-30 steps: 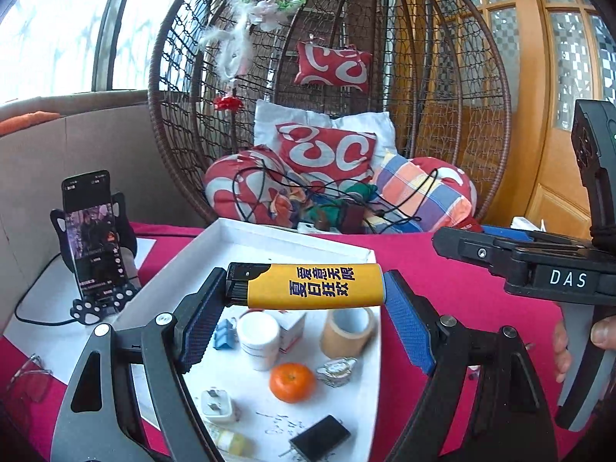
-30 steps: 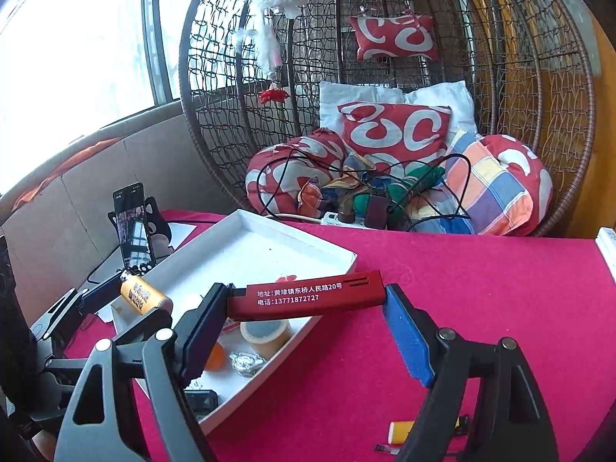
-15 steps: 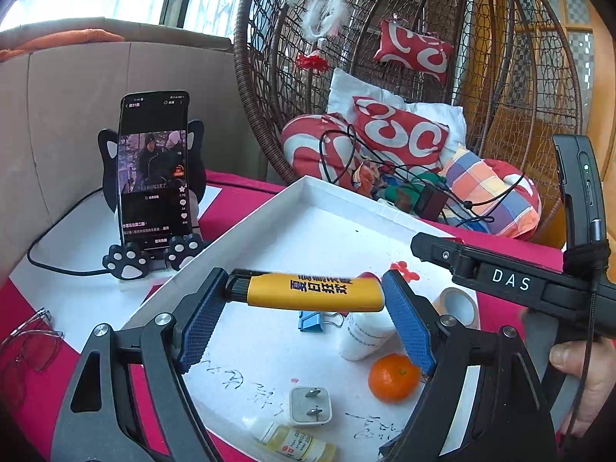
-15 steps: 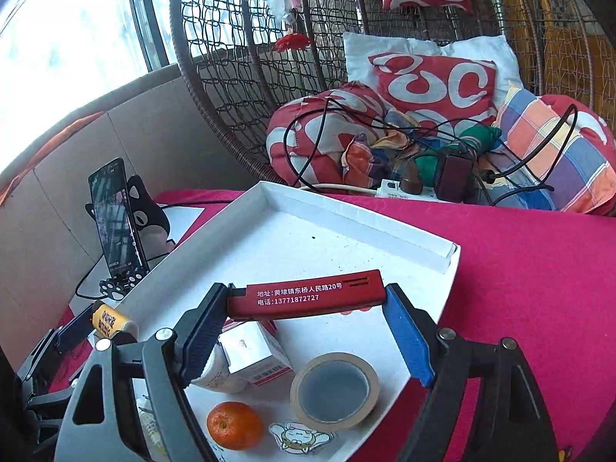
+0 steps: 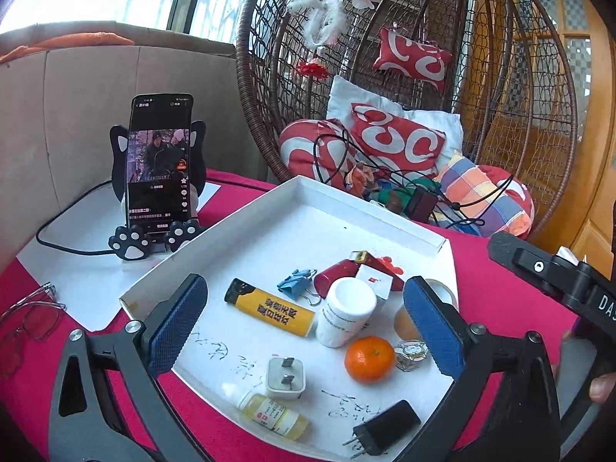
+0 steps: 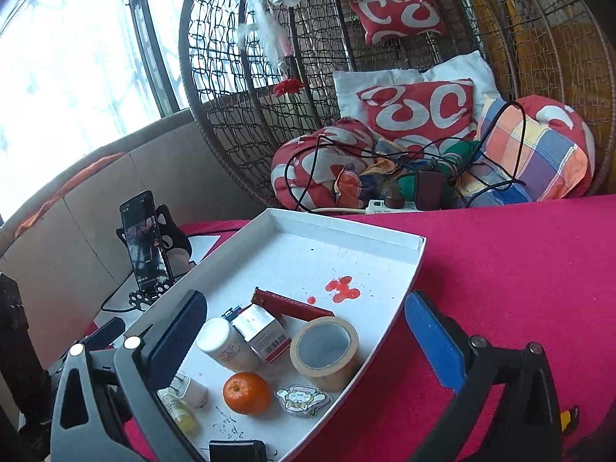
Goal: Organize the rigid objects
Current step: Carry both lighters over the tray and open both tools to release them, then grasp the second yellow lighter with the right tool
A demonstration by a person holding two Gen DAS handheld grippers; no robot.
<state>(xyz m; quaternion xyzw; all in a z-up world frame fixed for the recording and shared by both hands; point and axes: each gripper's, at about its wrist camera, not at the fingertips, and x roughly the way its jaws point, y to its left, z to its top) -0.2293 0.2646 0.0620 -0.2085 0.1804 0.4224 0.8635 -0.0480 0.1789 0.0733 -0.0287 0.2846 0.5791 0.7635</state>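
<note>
Lying loose in white tray (image 5: 369, 213): yellow lighter (image 5: 269, 312), L view only; both grippers (image 5: 304, 323) (image 6: 304, 340) wide apart, empty.

The left claw (image 5: 304, 321) no longer pinches the yellow lighter (image 5: 269, 312); its pads stand apart and the lighter now lies in the white tray (image 5: 369, 213), just beside the white bottle (image 5: 345, 316). The right claw (image 6: 304, 340) has likewise let go of the red lighter (image 6: 292, 304), which now lies in the tray behind the tape roll (image 6: 324, 352).
</note>
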